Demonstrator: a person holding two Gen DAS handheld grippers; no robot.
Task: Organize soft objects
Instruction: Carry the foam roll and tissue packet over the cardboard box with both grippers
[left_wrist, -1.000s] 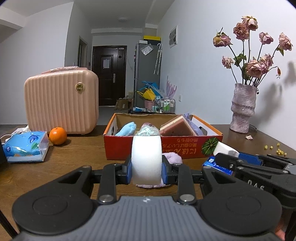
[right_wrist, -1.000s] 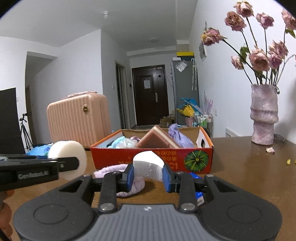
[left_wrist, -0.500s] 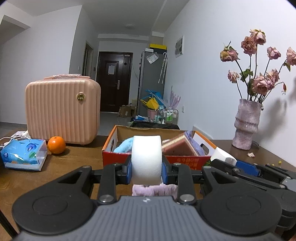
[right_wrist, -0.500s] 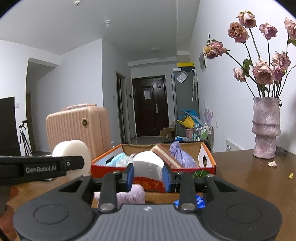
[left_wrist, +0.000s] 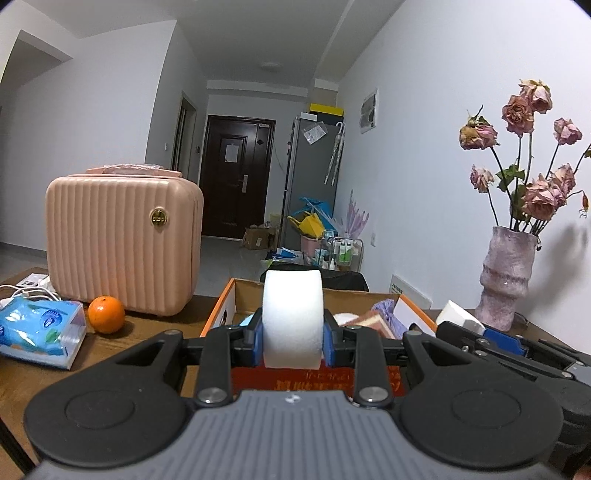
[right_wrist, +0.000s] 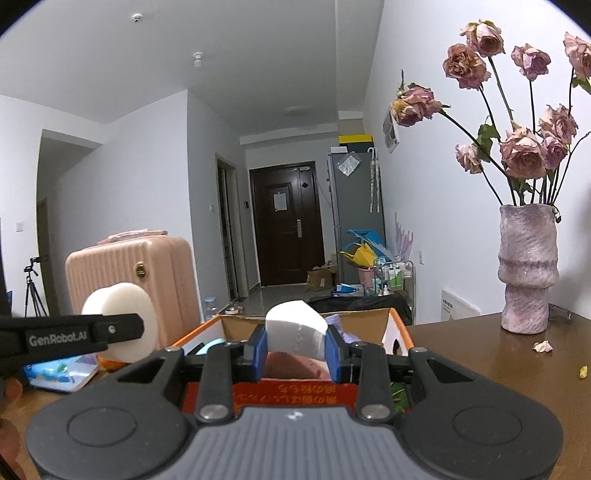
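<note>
Sponges in both my claws: my left claw (left_wrist: 291, 341) grips a white foam roll (left_wrist: 291, 317), my right claw (right_wrist: 297, 354) pinches a white foam wedge (right_wrist: 295, 328), each held above the near edge of the orange cardboard box (left_wrist: 221, 314) on the wooden counter (right_wrist: 498, 354), beside a pink case (left_wrist: 122, 243).

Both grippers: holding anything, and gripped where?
Left gripper: round white foam disc, pinched across its flat faces. Right gripper: white foam wedge, pinched across its sides.
</note>
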